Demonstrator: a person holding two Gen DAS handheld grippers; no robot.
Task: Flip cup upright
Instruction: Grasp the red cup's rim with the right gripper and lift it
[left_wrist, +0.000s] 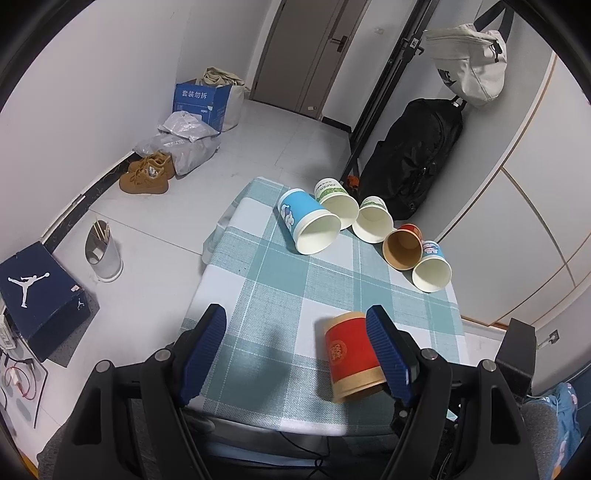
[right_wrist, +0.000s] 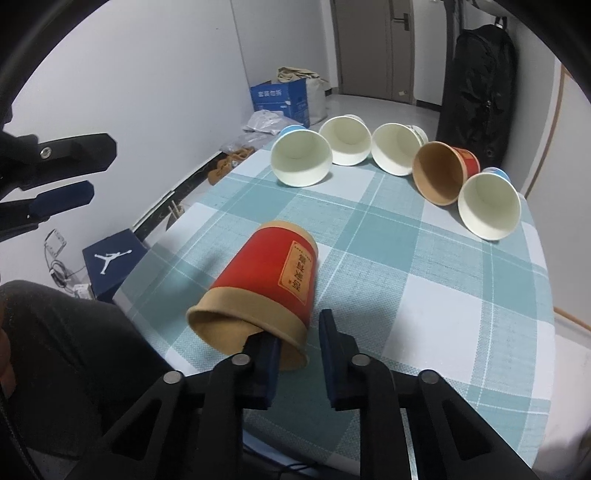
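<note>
A red and tan paper cup (right_wrist: 266, 284) lies on its side near the front of the checked table (right_wrist: 424, 295), mouth toward me. My right gripper (right_wrist: 299, 354) is open, with its left finger (right_wrist: 264, 350) inside the cup's mouth and its right finger (right_wrist: 332, 354) outside the wall. The jaws are not closed on the wall. In the left wrist view the same cup (left_wrist: 351, 354) lies beside the right finger of my left gripper (left_wrist: 295, 350), which is open wide and empty above the table.
Several more cups lie on their sides in a row at the table's far edge (right_wrist: 369, 155). A black bag (left_wrist: 410, 158) leans at the wall behind. A Jordan shoebox (left_wrist: 40, 295) and a white bin (left_wrist: 103, 254) stand on the floor to the left.
</note>
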